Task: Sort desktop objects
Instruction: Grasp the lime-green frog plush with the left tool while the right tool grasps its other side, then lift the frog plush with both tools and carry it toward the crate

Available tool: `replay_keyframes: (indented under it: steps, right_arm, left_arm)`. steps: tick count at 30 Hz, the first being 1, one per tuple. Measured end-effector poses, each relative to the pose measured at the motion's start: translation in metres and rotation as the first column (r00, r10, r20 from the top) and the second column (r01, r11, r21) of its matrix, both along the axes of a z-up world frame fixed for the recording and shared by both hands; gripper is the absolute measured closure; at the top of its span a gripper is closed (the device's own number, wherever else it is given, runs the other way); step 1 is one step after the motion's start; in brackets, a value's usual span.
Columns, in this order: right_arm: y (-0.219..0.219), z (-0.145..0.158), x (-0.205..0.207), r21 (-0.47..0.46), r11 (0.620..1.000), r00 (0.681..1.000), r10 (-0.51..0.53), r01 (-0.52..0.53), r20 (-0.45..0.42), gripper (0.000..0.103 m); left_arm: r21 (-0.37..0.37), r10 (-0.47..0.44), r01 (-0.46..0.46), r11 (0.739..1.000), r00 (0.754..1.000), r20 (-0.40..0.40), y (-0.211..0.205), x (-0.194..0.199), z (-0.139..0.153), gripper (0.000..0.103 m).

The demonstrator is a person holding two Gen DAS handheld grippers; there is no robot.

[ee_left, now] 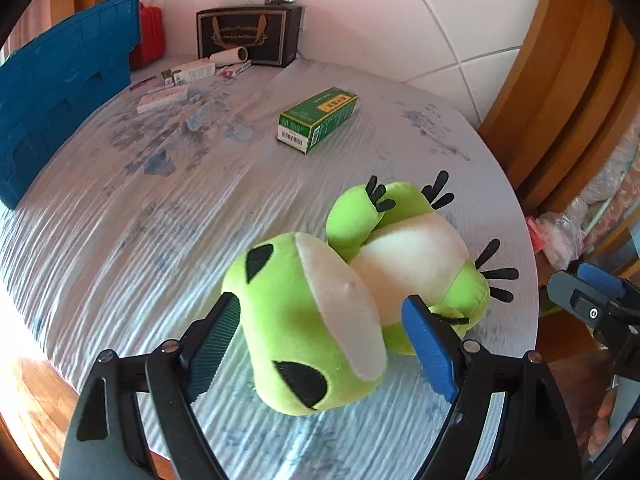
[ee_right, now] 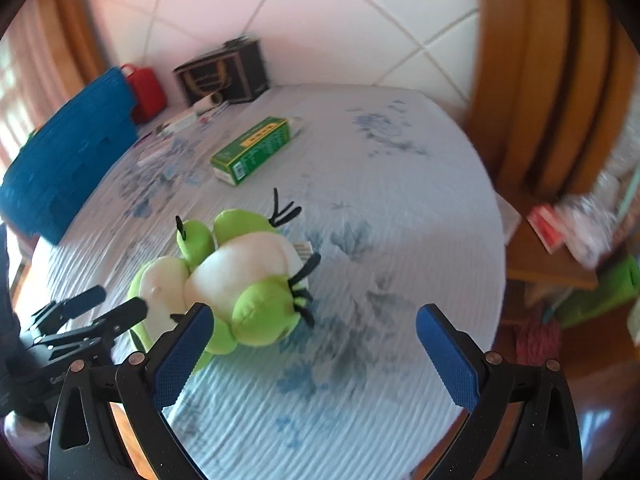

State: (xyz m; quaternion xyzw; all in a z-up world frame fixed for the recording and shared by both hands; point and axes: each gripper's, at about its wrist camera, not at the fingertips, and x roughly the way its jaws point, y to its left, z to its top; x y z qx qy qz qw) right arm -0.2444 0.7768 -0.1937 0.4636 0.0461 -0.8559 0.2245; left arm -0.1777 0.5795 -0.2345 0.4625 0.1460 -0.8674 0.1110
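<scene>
Your plush frog (ee_left: 320, 320) lies on its back near the front edge of the worktop (ee_left: 160, 220), which is covered in a pale blue ribbed cloth with darker blue flower prints. The toy is bright lime green with a cream belly and a cream patch across the muzzle, two black almond-shaped eyes on the head, and thin black toes fanning out from each foot. The head points toward you and the legs stick up and away.

Your left gripper (ee_left: 320, 332) has its jaws spread wide on either side of the frog's head; the blue pads sit just beside the plush, and it is hard to tell whether they touch it, but they are not squeezing it. Your right gripper (ee_right: 316, 356) is also released, jaws wide apart over bare cloth, with the frog (ee_right: 240, 280) just beyond its left finger.

Further back on the worktop lies a green carton (ee_left: 318, 120) with a yellow label and a barcode on its end, flat on its long side. Behind it, by the wall, stand a dark gift bag (ee_left: 248, 34), a blue crate (ee_left: 60, 80), a red container (ee_left: 152, 36) and some small white boxes (ee_left: 164, 96).
</scene>
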Motion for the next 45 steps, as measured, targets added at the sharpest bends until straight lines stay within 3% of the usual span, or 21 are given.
replay_keyframes:
  steps: [2, 5, 6, 8, 10, 15, 19, 22, 28, 29, 30, 31, 32, 34, 38, 45]
  right_arm:
    - [-0.001, -0.006, -0.014, 0.011, 0.998, 0.998, 0.068, -0.068, 0.015, 0.0]
    - [-0.002, -0.019, -0.036, 0.007, 0.991, 0.99, 0.133, -0.133, 0.046, 0.0]
    - [-0.003, -0.025, -0.044, -0.014, 0.987, 0.984, 0.162, -0.161, 0.074, 0.0]
    - [-0.009, -0.035, -0.05, -0.041, 0.978, 0.972, 0.209, -0.205, 0.108, 0.0]
    - [-0.019, -0.048, -0.056, -0.055, 0.967, 0.957, 0.254, -0.249, 0.137, 0.0]
    - [-0.041, -0.084, -0.062, -0.045, 0.943, 0.919, 0.332, -0.331, 0.213, 0.0]
    - [-0.048, -0.105, -0.055, -0.041, 0.926, 0.893, 0.372, -0.375, 0.253, 0.0]
    - [-0.047, -0.113, -0.055, -0.043, 0.924, 0.887, 0.378, -0.381, 0.267, 0.0]
    - [-0.045, -0.116, -0.057, -0.089, 0.925, 0.886, 0.38, -0.37, 0.264, 0.0]
    - [-0.045, -0.117, -0.057, -0.09, 0.925, 0.887, 0.379, -0.369, 0.263, 0.0]
    - [-0.045, -0.117, -0.055, -0.091, 0.925, 0.888, 0.38, -0.37, 0.259, 0.006]
    - [-0.045, -0.116, -0.054, -0.102, 0.922, 0.885, 0.387, -0.374, 0.258, 0.023]
    - [-0.046, -0.113, -0.051, -0.135, 0.913, 0.875, 0.407, -0.384, 0.263, 0.032]
    - [-0.049, -0.107, -0.044, -0.103, 0.911, 0.88, 0.413, -0.4, 0.235, 0.035]
    - [-0.049, -0.09, -0.035, -0.115, 0.907, 0.886, 0.42, -0.404, 0.198, 0.038]
    - [-0.065, -0.056, -0.016, -0.139, 0.905, 0.902, 0.417, -0.401, 0.113, 0.039]
  left_arm:
    - [-0.001, 0.036, -0.036, 0.999, 0.998, 0.049, 0.011, -0.004, -0.016, 0.02]
    - [-0.096, 0.126, -0.118, 0.988, 0.989, 0.084, 0.019, -0.002, -0.032, 0.02]
    - [-0.083, 0.152, -0.143, 0.986, 0.983, 0.101, 0.016, -0.001, -0.039, 0.018]
    - [0.014, 0.201, -0.204, 0.979, 0.972, 0.118, 0.006, 0.004, -0.054, 0.011]
    - [0.042, 0.242, -0.247, 0.968, 0.965, 0.102, 0.005, 0.009, -0.061, 0.005]
    - [-0.055, 0.245, -0.243, 0.969, 0.969, 0.043, 0.016, 0.01, -0.06, 0.0]
    - [-0.087, 0.231, -0.226, 0.97, 0.972, 0.045, 0.024, 0.009, -0.065, 0.0]
    - [-0.059, 0.236, -0.233, 0.971, 0.97, 0.051, 0.023, 0.011, -0.069, 0.0]
    - [-0.038, 0.229, -0.228, 0.973, 0.973, 0.04, 0.021, 0.008, -0.073, 0.0]
    - [-0.031, 0.216, -0.215, 0.976, 0.976, 0.037, 0.021, 0.007, -0.073, 0.006]
    - [-0.021, 0.19, -0.189, 0.982, 0.981, 0.026, 0.023, 0.008, -0.072, 0.012]
    - [-0.027, 0.185, -0.184, 0.983, 0.983, 0.02, 0.025, 0.008, -0.069, 0.017]
    - [-0.036, 0.178, -0.177, 0.984, 0.984, 0.014, 0.028, 0.008, -0.067, 0.021]
    - [-0.041, 0.169, -0.168, 0.985, 0.986, 0.006, 0.029, 0.01, -0.064, 0.026]
    - [-0.024, 0.174, -0.175, 0.984, 0.984, -0.038, 0.022, 0.021, -0.049, 0.028]
    - [-0.091, 0.134, -0.145, 0.985, 0.983, -0.123, 0.0, 0.036, -0.004, 0.028]
